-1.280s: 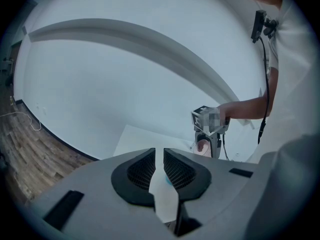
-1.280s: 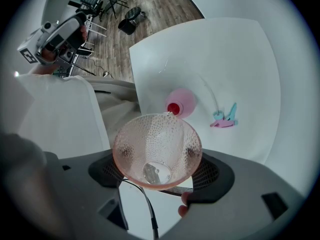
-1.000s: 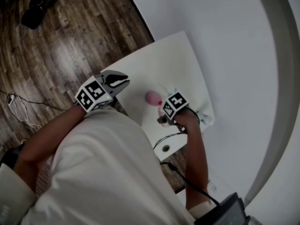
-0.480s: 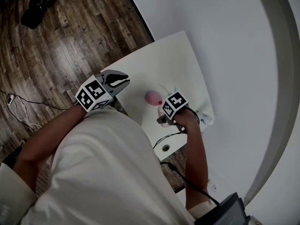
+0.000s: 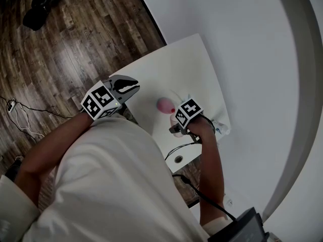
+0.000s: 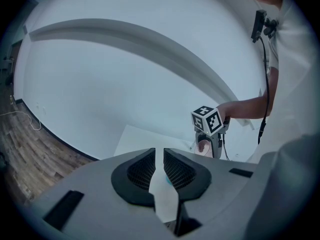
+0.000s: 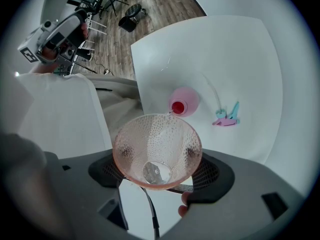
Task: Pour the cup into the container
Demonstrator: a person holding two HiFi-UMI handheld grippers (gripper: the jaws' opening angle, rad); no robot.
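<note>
White table (image 5: 186, 59) on a wood floor (image 5: 75, 44). Nearest, the right gripper (image 7: 160, 171) clamps the cup (image 7: 157, 146) by opposite side walls. The cup is tipped, its rim just above the red mouth of the pink container (image 7: 183, 102), and it looks nearly drained. The cup is dimpled, translucent and tapered, so it is probably light, stiff and slick; a moderate squeeze on the lower wall seems safest. Farther off, the left gripper (image 6: 159, 169) hangs by the table edge, its jaws all but together and holding nothing.
</note>
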